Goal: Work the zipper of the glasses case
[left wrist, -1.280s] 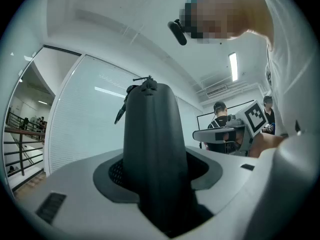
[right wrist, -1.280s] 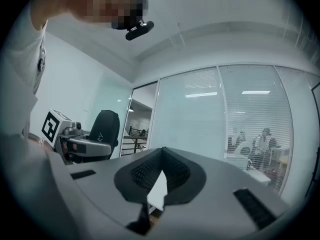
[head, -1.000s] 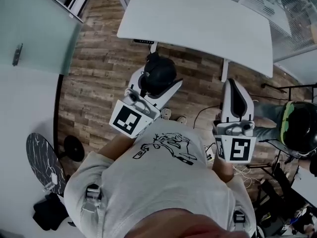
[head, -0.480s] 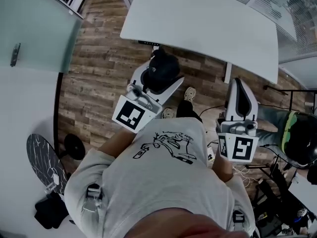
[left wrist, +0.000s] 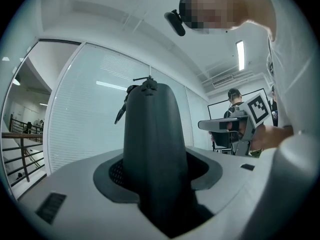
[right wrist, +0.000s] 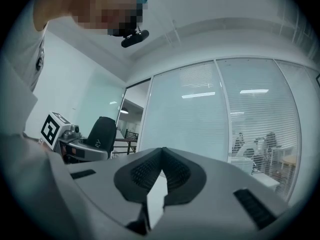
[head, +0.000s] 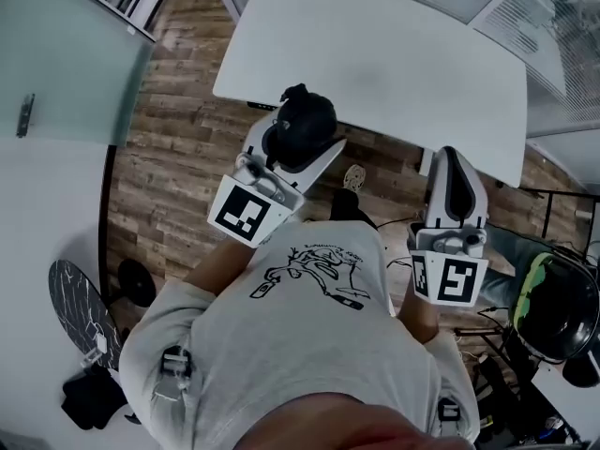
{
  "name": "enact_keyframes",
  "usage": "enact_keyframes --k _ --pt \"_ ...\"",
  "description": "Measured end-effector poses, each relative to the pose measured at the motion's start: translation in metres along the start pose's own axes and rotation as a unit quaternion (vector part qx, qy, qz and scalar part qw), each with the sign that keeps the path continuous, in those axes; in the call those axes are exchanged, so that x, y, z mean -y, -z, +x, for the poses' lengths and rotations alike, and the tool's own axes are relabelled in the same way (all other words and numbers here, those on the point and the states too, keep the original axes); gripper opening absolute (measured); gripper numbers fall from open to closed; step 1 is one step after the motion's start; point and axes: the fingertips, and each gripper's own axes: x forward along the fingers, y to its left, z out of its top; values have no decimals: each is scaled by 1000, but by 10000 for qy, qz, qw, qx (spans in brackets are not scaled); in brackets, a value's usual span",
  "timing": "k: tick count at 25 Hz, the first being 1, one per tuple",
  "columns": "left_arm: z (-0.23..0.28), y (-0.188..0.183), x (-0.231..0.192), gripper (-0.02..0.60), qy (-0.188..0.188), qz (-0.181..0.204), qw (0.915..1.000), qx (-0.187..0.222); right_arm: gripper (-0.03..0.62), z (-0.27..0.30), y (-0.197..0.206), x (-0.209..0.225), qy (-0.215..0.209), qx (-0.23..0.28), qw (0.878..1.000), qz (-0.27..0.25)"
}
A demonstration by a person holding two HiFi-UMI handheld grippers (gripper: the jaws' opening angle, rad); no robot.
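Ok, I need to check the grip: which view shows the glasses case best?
The left gripper view: the glasses case stands large between the left gripper's jaws. Head view shows it small from above; right gripper view, a distant dark shape.

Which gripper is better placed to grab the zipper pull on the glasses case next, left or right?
Probably the right. The left gripper is clamped on the glasses case, its zipper pull at the far end; the right gripper is shut, empty and alongside, free to take it.

Left gripper (head: 295,146) clamped; right gripper (head: 453,169) closed, empty.
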Motion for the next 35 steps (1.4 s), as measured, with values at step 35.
enact_keyframes --k 35 --pt "296 13 -136 249 -79 167 9993 -320 5 247 42 208 -271 -52 9993 240"
